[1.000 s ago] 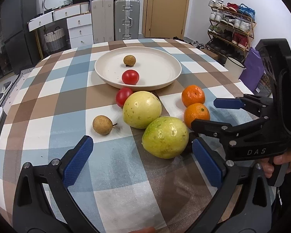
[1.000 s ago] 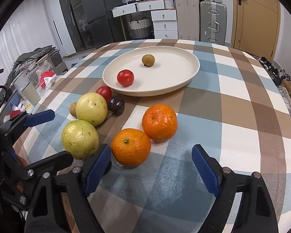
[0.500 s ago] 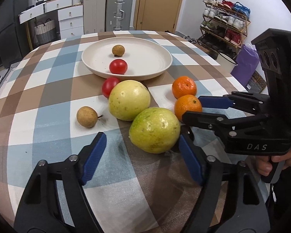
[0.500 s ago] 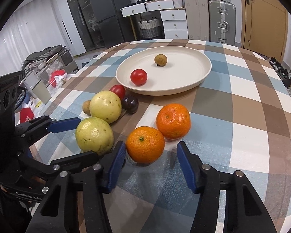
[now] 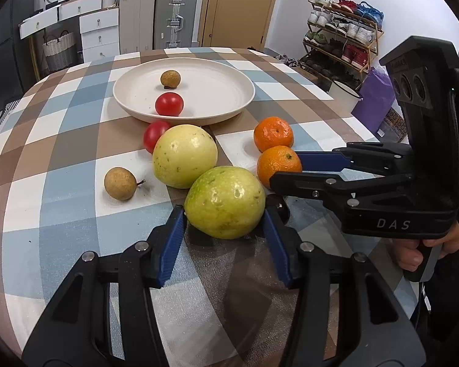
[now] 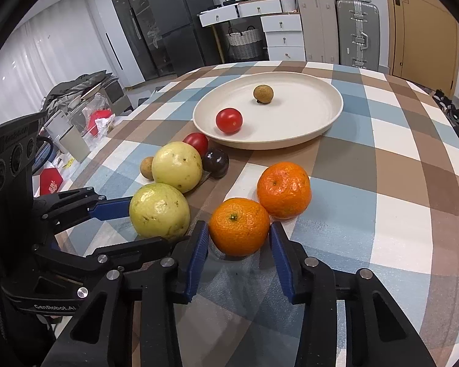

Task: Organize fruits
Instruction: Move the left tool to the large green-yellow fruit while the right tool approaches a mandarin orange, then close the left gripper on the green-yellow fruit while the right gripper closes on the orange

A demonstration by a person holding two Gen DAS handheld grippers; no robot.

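From the left wrist I see my left gripper [image 5: 225, 232] with its jaws just closing round the green fruit [image 5: 225, 202] near the table's [image 5: 46, 238] near edge, pads at its sides, contact hard to judge; a dark fruit [image 5: 280, 209] is half hidden behind the right pad; from the right wrist, my right gripper [image 6: 239, 252] has been closing on the near orange [image 6: 239, 226], pads touching both flanks; the plate [image 6: 321, 122] sits toward the far edge.
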